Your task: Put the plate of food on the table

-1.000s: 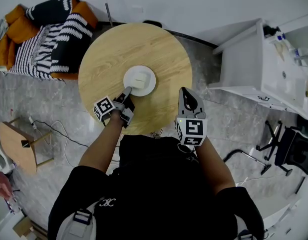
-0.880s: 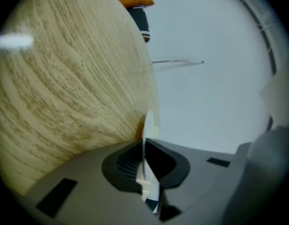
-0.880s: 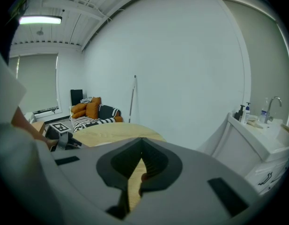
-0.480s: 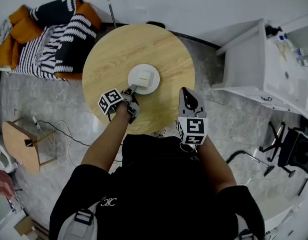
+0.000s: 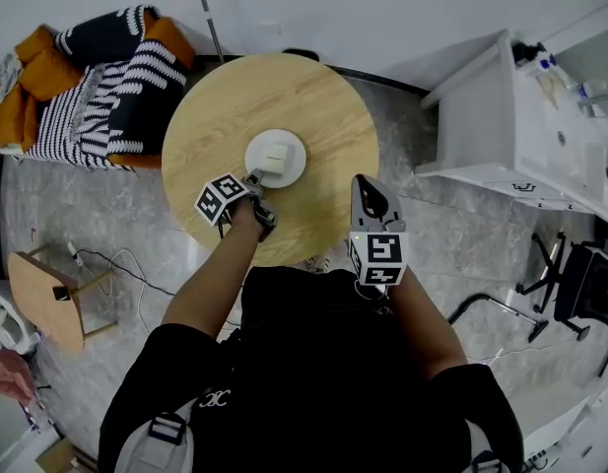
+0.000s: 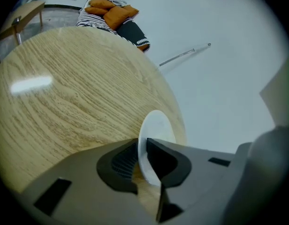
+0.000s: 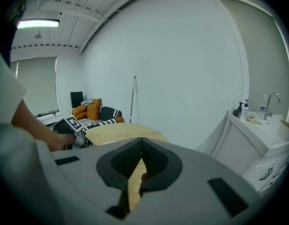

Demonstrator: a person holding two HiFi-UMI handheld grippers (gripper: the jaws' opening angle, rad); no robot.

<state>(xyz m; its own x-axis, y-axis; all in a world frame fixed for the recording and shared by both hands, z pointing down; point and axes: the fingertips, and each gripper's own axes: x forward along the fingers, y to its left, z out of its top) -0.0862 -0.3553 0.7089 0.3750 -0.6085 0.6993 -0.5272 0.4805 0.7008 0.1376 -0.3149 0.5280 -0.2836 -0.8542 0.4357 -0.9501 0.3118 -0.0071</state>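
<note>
A white plate [image 5: 275,158] with a pale square piece of food lies near the middle of the round wooden table [image 5: 313,97]. My left gripper [image 5: 254,177] is shut on the plate's near rim. In the left gripper view the plate [image 6: 156,125] shows edge-on, pinched between the dark pads of the left gripper [image 6: 143,146], close over the table top [image 6: 74,102]. I cannot tell whether it touches the wood. My right gripper [image 5: 366,181] hovers at the table's near right edge. In its own view the right gripper [image 7: 140,142] is shut on nothing.
A sofa with orange and striped cushions [image 5: 97,77] stands left of the table. A white counter with a sink [image 5: 540,126] is at the right, an office chair [image 5: 579,294] below it. A small wooden side table [image 5: 42,294] and a cable lie on the floor at the left.
The left hand has shifted slightly toward the plate, still gripping its rim. The plate stays near the table's middle. The right gripper has not moved.
</note>
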